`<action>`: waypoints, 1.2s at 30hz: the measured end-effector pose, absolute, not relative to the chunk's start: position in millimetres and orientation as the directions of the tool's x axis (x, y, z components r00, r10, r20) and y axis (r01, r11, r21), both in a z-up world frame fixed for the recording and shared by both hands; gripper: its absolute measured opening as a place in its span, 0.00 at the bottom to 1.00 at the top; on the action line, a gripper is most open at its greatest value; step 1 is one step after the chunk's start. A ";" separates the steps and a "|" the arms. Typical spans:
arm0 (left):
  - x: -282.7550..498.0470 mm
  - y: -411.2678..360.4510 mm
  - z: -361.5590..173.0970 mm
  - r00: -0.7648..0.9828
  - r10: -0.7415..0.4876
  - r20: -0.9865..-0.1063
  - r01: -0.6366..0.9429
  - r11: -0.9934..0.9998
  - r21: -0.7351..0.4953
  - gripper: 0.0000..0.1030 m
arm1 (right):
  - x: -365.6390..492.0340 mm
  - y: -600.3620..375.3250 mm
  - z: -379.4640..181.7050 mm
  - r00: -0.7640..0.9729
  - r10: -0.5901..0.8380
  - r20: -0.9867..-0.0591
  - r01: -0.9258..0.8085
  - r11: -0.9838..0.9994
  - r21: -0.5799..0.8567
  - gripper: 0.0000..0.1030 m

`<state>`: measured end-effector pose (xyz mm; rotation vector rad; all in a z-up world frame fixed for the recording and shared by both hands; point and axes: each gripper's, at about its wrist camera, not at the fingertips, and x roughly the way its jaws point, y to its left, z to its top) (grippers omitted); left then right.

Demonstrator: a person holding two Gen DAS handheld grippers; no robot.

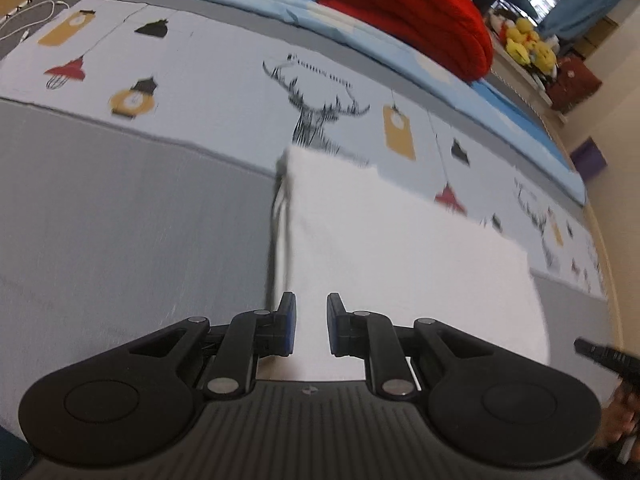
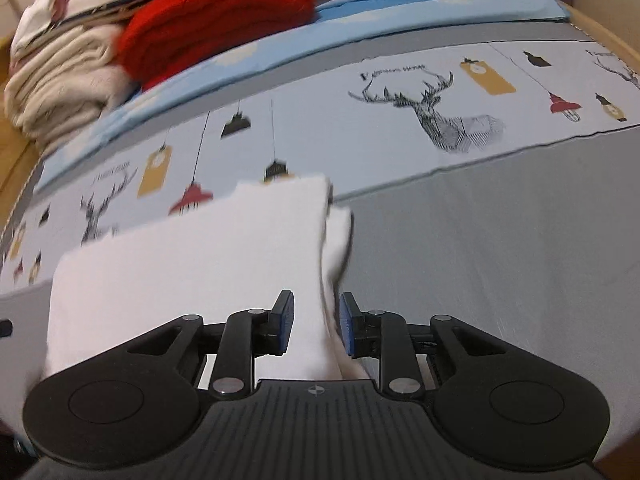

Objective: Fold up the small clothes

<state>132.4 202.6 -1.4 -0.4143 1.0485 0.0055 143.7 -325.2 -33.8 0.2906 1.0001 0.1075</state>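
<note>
Jaws of left gripper and right gripper slightly parted, pinching nothing. White garment folded flat on bed beneath both. Soft, light, limp (likely slippery when stacked); best pinched at corners through all layers.

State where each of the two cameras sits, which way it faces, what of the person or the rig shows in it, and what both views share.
Left wrist: sits on the left gripper, looks down and forward over the left end of the white garment on the bed cover; open jaws show, plus the right gripper's tip at the right edge.
Right wrist: sits on the right gripper, looks over the garment's right end; open jaws straddle its edge without pressing.
Shared: the garment, deer-print band, red blanket.
</note>
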 end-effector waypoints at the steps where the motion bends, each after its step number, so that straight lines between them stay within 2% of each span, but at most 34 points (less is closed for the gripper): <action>1: 127.3 204.8 -13.7 0.470 -0.202 -0.859 -0.224 0.914 -0.338 0.22 | 137.8 -326.7 -38.1 0.535 0.220 -0.816 0.050 0.956 0.290 0.25; 3: 125.4 215.2 -31.6 0.393 -0.253 -0.884 -0.311 0.868 -0.387 0.22 | 133.4 -330.5 -52.9 0.492 0.210 -0.845 0.100 0.950 0.294 0.25; 6: 127.3 215.0 -32.9 0.395 -0.223 -0.891 -0.280 0.895 -0.348 0.22 | 132.0 -330.9 -62.5 0.472 0.204 -0.858 0.126 0.947 0.295 0.25; 17: 132.3 192.1 -50.9 0.316 -0.225 -0.922 -0.184 0.938 -0.292 0.22 | 135.9 -310.1 -86.2 0.365 0.189 -0.912 0.053 0.973 0.223 0.25; 18: 132.5 189.6 -52.1 0.311 -0.215 -0.926 -0.173 0.945 -0.278 0.20 | 135.7 -307.9 -87.9 0.356 0.191 -0.915 0.040 0.975 0.219 0.25; 19: 132.3 188.4 -52.5 0.310 -0.207 -0.928 -0.165 0.950 -0.266 0.06 | 135.4 -305.8 -89.4 0.350 0.189 -0.918 0.028 0.977 0.212 0.25; 20: 131.8 188.7 -51.2 0.315 -0.198 -0.928 -0.158 0.953 -0.257 0.00 | 134.7 -303.4 -90.4 0.345 0.182 -0.921 0.014 0.980 0.199 0.24; 21: 131.2 190.6 -48.0 0.334 -0.193 -0.923 -0.159 0.953 -0.257 0.00 | 134.6 -302.6 -90.5 0.344 0.179 -0.922 0.006 0.981 0.193 0.11; 22: 129.4 195.2 -43.3 0.362 -0.198 -0.911 -0.167 0.948 -0.272 0.00 | 134.0 -303.2 -89.3 0.352 0.177 -0.919 0.004 0.982 0.191 0.04; 25: 125.9 207.8 -35.7 0.414 -0.234 -0.880 -0.195 0.921 -0.337 0.00 | 130.9 -312.4 -76.9 0.413 0.231 -0.881 0.020 0.965 0.262 0.03; 27: 128.7 204.3 -46.5 0.343 -0.210 -0.916 -0.196 0.937 -0.288 0.00 | 129.0 -324.1 -70.8 0.447 0.255 -0.858 0.058 0.948 0.312 0.03; 29: 131.2 197.3 -55.8 0.278 -0.203 -0.939 -0.168 0.952 -0.255 0.00 | 131.2 -330.1 -82.0 0.386 0.223 -0.895 0.116 0.951 0.287 0.03; 32: 133.4 199.8 -54.9 0.280 -0.210 -0.937 -0.192 0.944 -0.269 0.07 | 133.4 -322.1 -91.5 0.323 0.205 -0.924 0.087 0.966 0.244 0.03; 34: 135.2 211.5 -47.6 0.339 -0.231 -0.912 -0.246 0.914 -0.323 0.26 | 134.0 -318.2 -88.7 0.329 0.191 -0.925 0.081 0.970 0.229 0.05; 35: 136.4 214.9 -44.1 0.368 -0.233 -0.900 -0.261 0.903 -0.340 0.29 | 134.5 -318.6 -86.4 0.340 0.185 -0.922 0.094 0.969 0.229 0.15; 36: 137.9 217.0 -41.2 0.387 -0.228 -0.894 -0.272 0.898 -0.346 0.33 | 135.2 -320.2 -83.5 0.357 0.176 -0.917 0.112 0.967 0.229 0.29</action>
